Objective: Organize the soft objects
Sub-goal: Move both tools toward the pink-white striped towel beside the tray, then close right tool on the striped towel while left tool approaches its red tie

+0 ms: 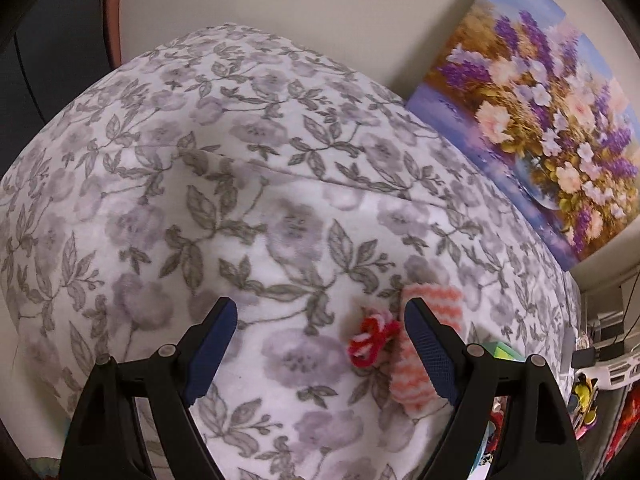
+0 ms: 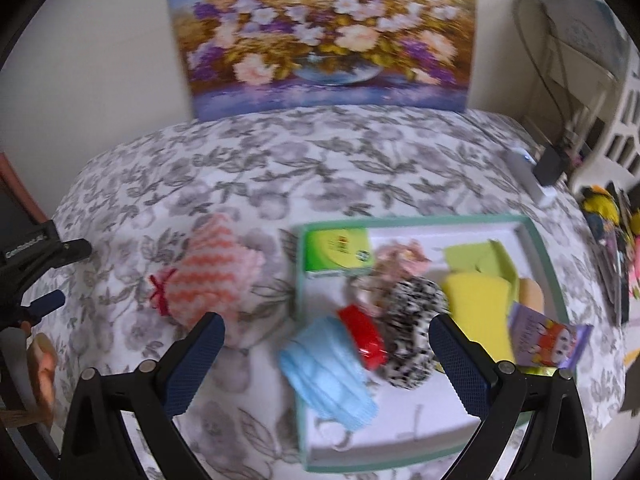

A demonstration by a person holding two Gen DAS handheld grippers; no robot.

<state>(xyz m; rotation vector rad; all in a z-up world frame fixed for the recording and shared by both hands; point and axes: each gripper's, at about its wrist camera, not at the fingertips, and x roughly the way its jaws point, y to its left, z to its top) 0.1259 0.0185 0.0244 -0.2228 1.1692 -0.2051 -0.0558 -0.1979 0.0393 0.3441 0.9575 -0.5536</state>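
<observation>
A pink-and-white zigzag cloth (image 2: pixel 216 276) with a red-and-white yarn bow (image 2: pixel 160 290) lies on the floral blanket, left of a green-rimmed white tray (image 2: pixel 536 240). In the tray are a blue cloth (image 2: pixel 328 376), a red item (image 2: pixel 362 336), a black-and-white scrunchie (image 2: pixel 408 340), a pink scrunchie (image 2: pixel 396 260), a yellow sponge (image 2: pixel 478 312) and a green packet (image 2: pixel 336 254). My right gripper (image 2: pixel 325 324) hangs open above the tray's left side. My left gripper (image 1: pixel 320 312) is open over the blanket; the bow (image 1: pixel 370 342) and cloth (image 1: pixel 416 376) lie by its right finger.
A flower painting (image 2: pixel 320 32) leans on the wall behind the bed. The floral blanket (image 1: pixel 240 160) bulges up at the back left. A purple packet (image 2: pixel 548 340) overhangs the tray's right rim. White shelving, cables and colourful items (image 2: pixel 600 208) crowd the right side.
</observation>
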